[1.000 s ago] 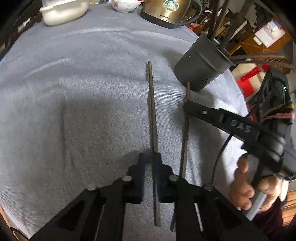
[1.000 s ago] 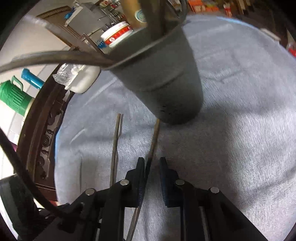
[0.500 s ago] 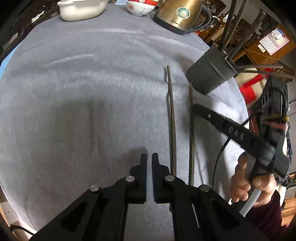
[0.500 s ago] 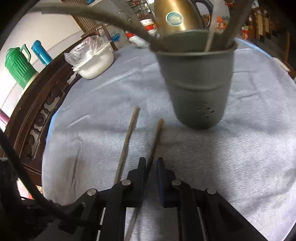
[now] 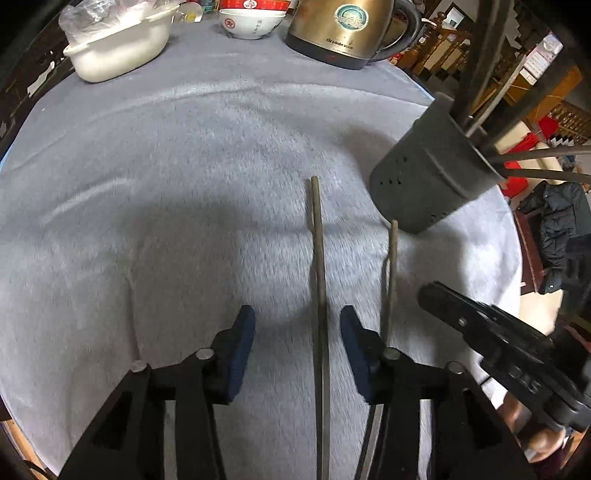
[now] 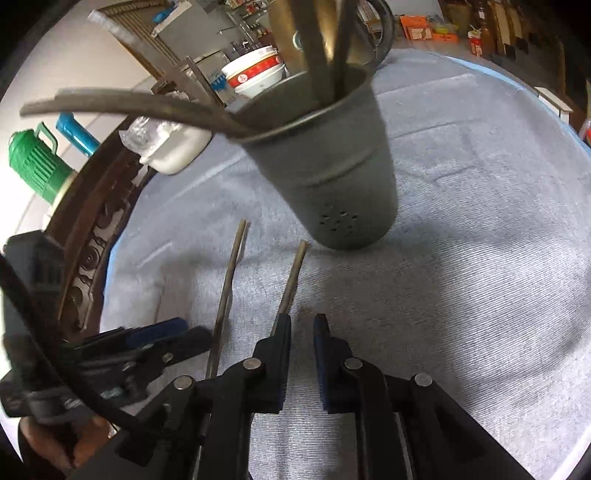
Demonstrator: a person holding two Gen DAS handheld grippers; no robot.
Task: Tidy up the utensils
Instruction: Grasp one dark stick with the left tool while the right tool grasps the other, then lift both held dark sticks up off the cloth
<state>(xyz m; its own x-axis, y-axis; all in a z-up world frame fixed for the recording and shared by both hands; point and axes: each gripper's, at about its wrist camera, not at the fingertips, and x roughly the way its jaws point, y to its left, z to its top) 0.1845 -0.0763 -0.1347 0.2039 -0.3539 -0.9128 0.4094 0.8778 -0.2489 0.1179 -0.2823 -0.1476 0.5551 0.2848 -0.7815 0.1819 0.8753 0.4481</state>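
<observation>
Since a moment ago our left gripper (image 5: pixel 297 343) has let go of the chopstick it was clamping and its jaws are spreading apart; that left chopstick (image 5: pixel 318 280) now lies on the grey tablecloth (image 5: pixel 166 192) between the blue pads (image 5: pixel 242 343), nearer the right-hand pad and pressed by neither. Our right gripper (image 6: pixel 301 332) has its jaws drawn nearly together, with a narrow gap between them. The right chopstick (image 6: pixel 291 284) runs along the outer face of its left finger rather than through the gap, so we cannot tell whether anything is pinched. In the right wrist view the left gripper appears low on the left, blurred, with a hand (image 6: pixel 51 443) beneath it. The two chopsticks lie almost parallel on the cloth, near each other but apart, both pointing away from us toward a dark grey utensil holder (image 5: pixel 432 173). The holder stands just beyond the tip of the right chopstick and has small drain holes near its base. Several dark handles lean out of its rim. Farther off, at the table's far edge, we see a brass-coloured electric kettle (image 5: pixel 343 29), a white bowl with red trim (image 5: pixel 251 22) and a white dish (image 5: pixel 118 51) covered in clear plastic.
</observation>
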